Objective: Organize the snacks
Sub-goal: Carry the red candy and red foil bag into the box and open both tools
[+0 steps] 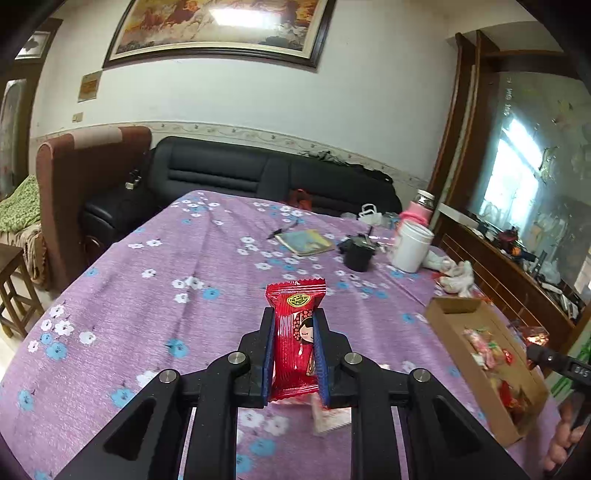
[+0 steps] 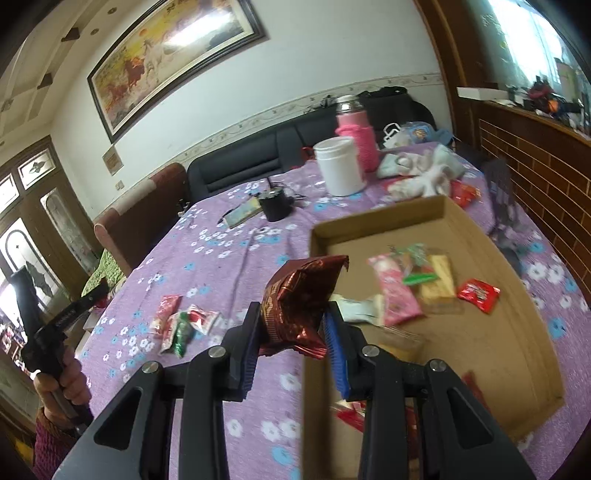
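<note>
Left wrist view: the left gripper point(image 1: 294, 345) is clamped tight on a red snack packet point(image 1: 295, 332) that stands upright between its blue pads; the wrapper shows a cartoon girl and a yellow-green round emblem whose writing is too small to read. Below it lies a purple tablecloth point(image 1: 147, 295) with white and blue flowers. A black sofa point(image 1: 229, 173) and a framed horse painting point(image 1: 221, 29) line the far wall. At the right sits a shallow cardboard box point(image 1: 448, 306) with a heap of wrapped snacks inside. Further back stand a white jar point(image 1: 412, 245) and a small black pot point(image 1: 357, 254).

Right wrist view: the right gripper point(image 2: 291, 332) is narrowly parted and pinches a crumpled dark-red foil packet point(image 2: 301, 299), held over the box's near left corner; its gold print is illegible. The cardboard box point(image 2: 517, 350) holds pink, yellow, green and red packets. A loose cluster of red-and-green sweets point(image 2: 184, 321) lies on the cloth to the left. A pink-sleeved flask point(image 2: 356, 136) stands beside the white jar point(image 2: 340, 166).
</note>
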The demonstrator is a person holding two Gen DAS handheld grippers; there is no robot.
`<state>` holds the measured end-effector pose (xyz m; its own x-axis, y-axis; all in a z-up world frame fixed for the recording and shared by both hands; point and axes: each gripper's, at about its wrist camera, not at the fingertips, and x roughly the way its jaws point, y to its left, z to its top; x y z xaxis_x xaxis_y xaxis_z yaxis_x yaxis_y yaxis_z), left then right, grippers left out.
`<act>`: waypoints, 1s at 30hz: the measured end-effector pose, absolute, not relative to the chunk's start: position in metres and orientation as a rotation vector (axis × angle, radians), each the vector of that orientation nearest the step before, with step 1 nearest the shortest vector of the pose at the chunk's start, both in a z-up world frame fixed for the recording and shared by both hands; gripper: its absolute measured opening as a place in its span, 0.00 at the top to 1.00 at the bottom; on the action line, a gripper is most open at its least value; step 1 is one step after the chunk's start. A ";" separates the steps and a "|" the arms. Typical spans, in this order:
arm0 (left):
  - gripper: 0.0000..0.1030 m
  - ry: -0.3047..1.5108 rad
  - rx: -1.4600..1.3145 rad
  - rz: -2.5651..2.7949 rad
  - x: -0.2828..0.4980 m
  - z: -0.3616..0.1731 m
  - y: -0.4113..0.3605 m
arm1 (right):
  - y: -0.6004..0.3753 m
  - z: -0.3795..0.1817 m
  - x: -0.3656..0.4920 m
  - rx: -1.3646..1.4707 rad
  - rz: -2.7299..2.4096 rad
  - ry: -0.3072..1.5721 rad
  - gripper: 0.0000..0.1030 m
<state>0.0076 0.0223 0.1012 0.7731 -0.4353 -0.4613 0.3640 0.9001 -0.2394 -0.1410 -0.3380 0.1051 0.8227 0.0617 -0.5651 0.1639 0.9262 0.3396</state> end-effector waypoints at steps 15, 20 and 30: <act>0.82 0.614 0.022 -0.834 -0.071 0.123 -0.180 | -0.424 0.067 -0.152 0.551 -0.239 0.624 0.69; 0.83 0.696 0.087 -0.933 -0.094 0.097 -0.250 | -0.441 0.051 -0.154 0.592 -0.307 0.672 0.69; 0.82 0.750 0.167 -0.965 -0.109 0.070 -0.291 | -0.450 0.043 -0.153 0.613 -0.354 0.712 0.68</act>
<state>-0.1091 -0.2908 0.0699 0.3436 -0.6832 -0.6444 0.7931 0.5785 -0.1904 -0.1529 -0.4499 0.0435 0.7096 -0.0974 -0.6978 0.4983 0.7696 0.3993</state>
